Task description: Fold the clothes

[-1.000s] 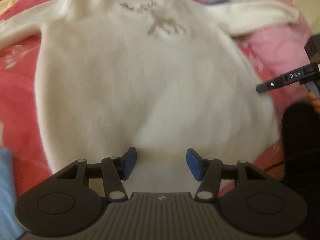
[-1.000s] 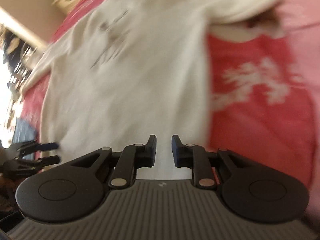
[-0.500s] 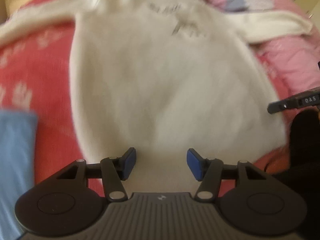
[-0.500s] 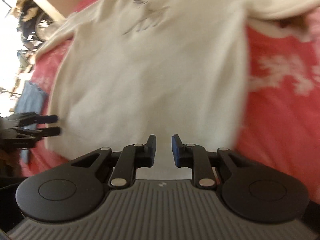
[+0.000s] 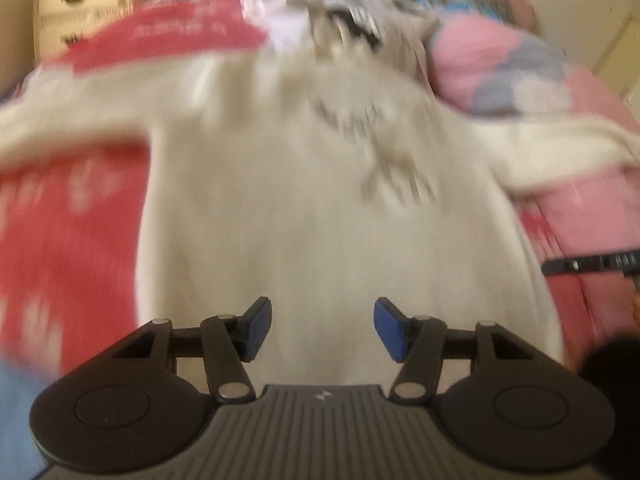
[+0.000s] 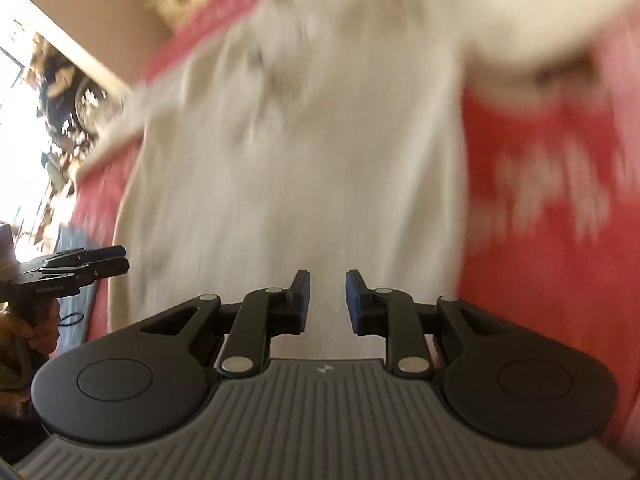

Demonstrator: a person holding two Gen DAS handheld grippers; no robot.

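Sweater (image 5: 304,216), cream-white with a grey deer figure on the chest, lies spread out flat on the bed (image 5: 60,240), which has a red cover with white patterns. Its body runs from the hem, close under both grippers, up to the collar at the far side, and the two sleeves reach out to the left and to the right. Beyond the collar there is a heap of other clothes (image 5: 328,12), and a pink quilt (image 5: 500,64) lies beside the right sleeve. Both views are blurred, so small folds in the fabric cannot be read.

Left gripper (image 5: 322,330) hovers over the hem area with its jaws wide apart and nothing between them. Right gripper (image 6: 328,300) hangs over the lower right part of the body; its jaws stand apart by a narrower gap, and they also hold nothing.

My judgement is that the sweater is a soft and light knit. It will sag and drape when lifted, it will not keep any shape by itself, and it can stretch if it is pulled from one point only. The fluffy surface probably gives good friction, so it should not slip out of the blue pads. Good places to take hold are the edges: the hem corners, the side seams near the shoulder, or the cuff of a sleeve. A pinch of the upper layer only in the middle of the body would only make a bump.
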